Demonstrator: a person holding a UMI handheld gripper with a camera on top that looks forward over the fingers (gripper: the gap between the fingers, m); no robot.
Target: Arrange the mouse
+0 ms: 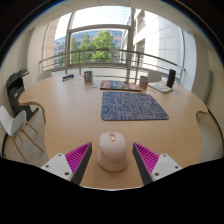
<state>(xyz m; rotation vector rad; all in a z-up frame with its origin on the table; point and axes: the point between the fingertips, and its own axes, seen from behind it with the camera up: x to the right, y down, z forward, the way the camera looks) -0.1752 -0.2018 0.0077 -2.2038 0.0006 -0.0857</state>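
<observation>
A pale pink-white mouse [112,152] rests on the round wooden table [60,115], between my two fingers, with a small gap at each side. My gripper [112,148] is open, and its magenta pads [80,157] flank the mouse. A blue-grey mouse mat [134,105] lies flat on the table beyond the fingers, a little to the right of the mouse.
A flat colourful item [120,85] lies just behind the mat. Small boxes [88,76] and a dark upright object [171,77] stand near the table's far edge. A white chair [12,122] and a black chair [18,88] stand at the left. Windows lie behind.
</observation>
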